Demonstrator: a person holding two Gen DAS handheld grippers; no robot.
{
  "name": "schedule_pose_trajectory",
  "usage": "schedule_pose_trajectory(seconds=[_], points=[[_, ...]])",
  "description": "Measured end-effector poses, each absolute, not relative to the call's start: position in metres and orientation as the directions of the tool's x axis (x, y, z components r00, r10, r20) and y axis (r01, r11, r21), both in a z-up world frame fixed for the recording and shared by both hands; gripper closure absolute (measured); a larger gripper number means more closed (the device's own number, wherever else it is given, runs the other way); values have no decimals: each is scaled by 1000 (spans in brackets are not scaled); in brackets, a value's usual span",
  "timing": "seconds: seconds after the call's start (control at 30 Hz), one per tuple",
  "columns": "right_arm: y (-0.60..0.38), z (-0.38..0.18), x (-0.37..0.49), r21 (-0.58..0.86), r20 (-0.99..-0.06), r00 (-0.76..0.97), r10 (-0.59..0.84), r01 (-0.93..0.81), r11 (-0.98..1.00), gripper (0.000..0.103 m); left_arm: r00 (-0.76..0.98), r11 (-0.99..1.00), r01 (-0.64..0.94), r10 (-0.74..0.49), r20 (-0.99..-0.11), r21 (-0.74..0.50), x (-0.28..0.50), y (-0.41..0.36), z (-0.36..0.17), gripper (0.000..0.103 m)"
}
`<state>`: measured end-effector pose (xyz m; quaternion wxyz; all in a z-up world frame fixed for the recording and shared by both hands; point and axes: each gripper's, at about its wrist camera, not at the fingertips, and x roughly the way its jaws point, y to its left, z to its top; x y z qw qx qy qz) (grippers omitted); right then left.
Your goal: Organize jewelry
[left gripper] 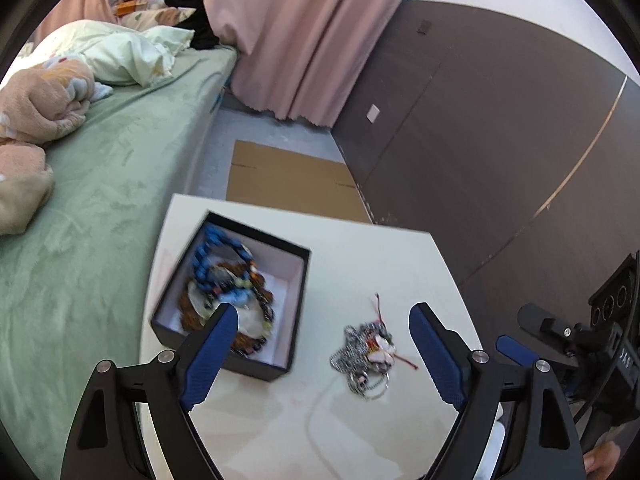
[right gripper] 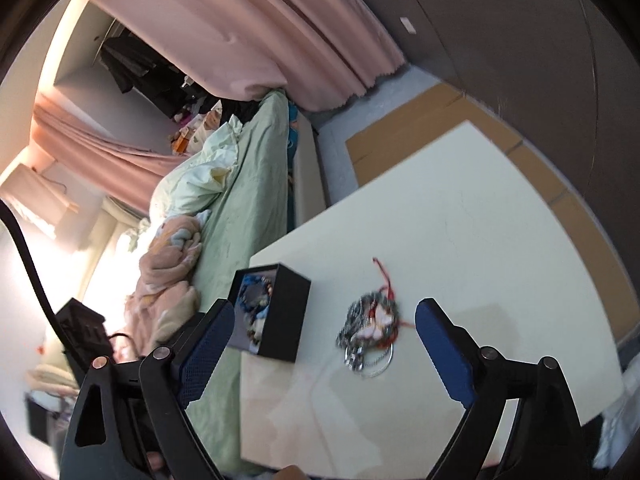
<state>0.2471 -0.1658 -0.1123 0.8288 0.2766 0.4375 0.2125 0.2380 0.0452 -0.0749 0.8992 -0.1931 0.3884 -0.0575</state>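
A black open box (left gripper: pixel 298 280) with a white lining sits on the cream table (left gripper: pixel 360 248) and holds blue and brown bead strings (left gripper: pixel 224 280). A tangled pile of silver chains with red thread (left gripper: pixel 366 350) lies on the table to the box's right. My left gripper (left gripper: pixel 322 354) is open and empty above the table, left finger over the box's near edge, the pile between the fingers. My right gripper (right gripper: pixel 324 348) is open and empty, with the same pile (right gripper: pixel 370 332) between its fingers and the box (right gripper: pixel 280 320) to the left. The right gripper also shows at the right edge of the left wrist view (left gripper: pixel 516 350).
A bed with a green sheet (left gripper: pixel 100 184) and rumpled blankets runs along the table's left side. Flat cardboard (left gripper: pixel 292 178) lies on the floor beyond the table. A dark wall panel (left gripper: pixel 500 140) stands to the right, and pink curtains (left gripper: pixel 300 32) hang at the back.
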Motion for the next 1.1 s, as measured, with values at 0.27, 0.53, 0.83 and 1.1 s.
schedule_pose_trajectory(seconds=[0.27,0.53,0.83,1.1], points=[[-192,-123,234,644,-637,525,565,-41,764,11,637,928,-14,-278,-718,-372,238,17,-89,15],[-215,-134,235,632,-673,517,529,30,775,11,556,939,33,-303,-774,-343,239,-10,-108,37],[-227,-144,239,650,-683,484,547,61,758,11,500,958,74,-275,-821,-276,241,-35,-136,50],[-229,-145,241,643,-697,471,541,76,762,11,498,974,127,-228,-837,-190,250,-58,-156,74]])
